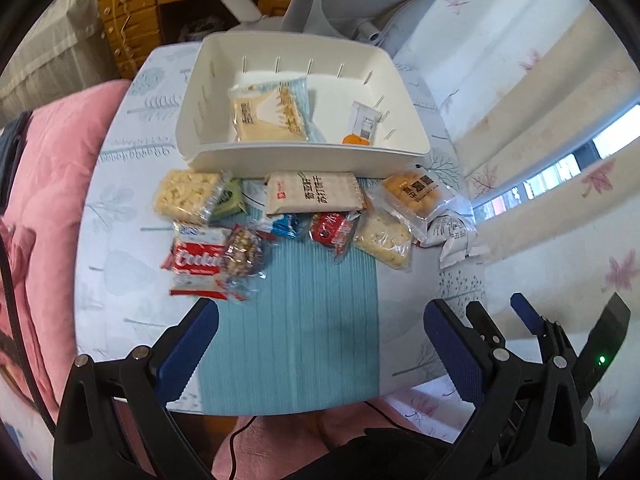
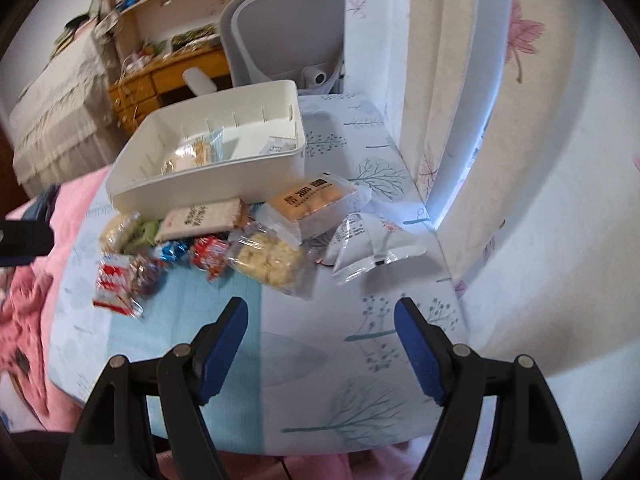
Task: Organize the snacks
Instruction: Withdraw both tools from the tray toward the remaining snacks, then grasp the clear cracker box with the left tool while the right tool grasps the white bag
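Observation:
A white plastic bin (image 1: 304,152) stands at the far side of the small table (image 1: 120,240). It holds a large cracker pack (image 1: 272,114) and a small white and orange sachet (image 1: 362,126). Several loose snack packs lie in front of it, among them a red cookie pack (image 1: 198,264), a tan biscuit pack (image 1: 312,194) and a white pouch (image 2: 368,246). My left gripper (image 1: 320,316) is open and empty above the near table edge. My right gripper (image 2: 320,312) is open and empty; it also shows in the left wrist view (image 1: 496,310), at the lower right.
A teal striped mat (image 1: 296,320) covers the table's middle. A pink blanket (image 1: 44,200) lies to the left. A curtain (image 2: 500,120) hangs close on the right. A grey chair (image 2: 280,40) and a wooden desk (image 1: 160,4) stand behind the table.

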Demonstrator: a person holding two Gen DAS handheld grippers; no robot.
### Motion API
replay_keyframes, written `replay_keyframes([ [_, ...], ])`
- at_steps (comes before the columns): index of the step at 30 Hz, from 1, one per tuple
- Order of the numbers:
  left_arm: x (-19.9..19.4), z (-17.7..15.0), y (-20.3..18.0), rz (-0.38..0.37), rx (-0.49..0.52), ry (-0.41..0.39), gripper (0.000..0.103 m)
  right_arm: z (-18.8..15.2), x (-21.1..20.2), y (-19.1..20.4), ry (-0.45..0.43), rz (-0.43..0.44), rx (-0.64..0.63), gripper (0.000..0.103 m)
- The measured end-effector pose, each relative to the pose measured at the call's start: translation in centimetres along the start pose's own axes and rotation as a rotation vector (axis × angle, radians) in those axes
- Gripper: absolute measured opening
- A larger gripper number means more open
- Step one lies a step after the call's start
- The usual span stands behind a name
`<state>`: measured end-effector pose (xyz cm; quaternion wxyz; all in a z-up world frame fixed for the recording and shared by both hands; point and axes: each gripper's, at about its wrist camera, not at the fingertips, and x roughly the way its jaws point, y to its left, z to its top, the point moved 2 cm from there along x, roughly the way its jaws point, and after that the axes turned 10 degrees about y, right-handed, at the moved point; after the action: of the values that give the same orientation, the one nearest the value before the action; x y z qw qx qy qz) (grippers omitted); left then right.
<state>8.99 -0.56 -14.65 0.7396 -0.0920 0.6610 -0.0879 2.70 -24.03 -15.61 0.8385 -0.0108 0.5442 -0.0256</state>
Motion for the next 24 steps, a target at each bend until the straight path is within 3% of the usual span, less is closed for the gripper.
replay_keyframes([
  [12, 5.8, 2.8, -3.8, 0.02, -0.218, 0.075, 0.102, 4.2, 4.0, -4.4, 0.074, 0.038, -0.24, 0.081],
  [24, 14.3, 5.1, -4.3, 0.081, -0.393, 0.135, 0.102, 5.1, 9.1, -4.7, 0.148, 0.096, -0.521, 0.082],
])
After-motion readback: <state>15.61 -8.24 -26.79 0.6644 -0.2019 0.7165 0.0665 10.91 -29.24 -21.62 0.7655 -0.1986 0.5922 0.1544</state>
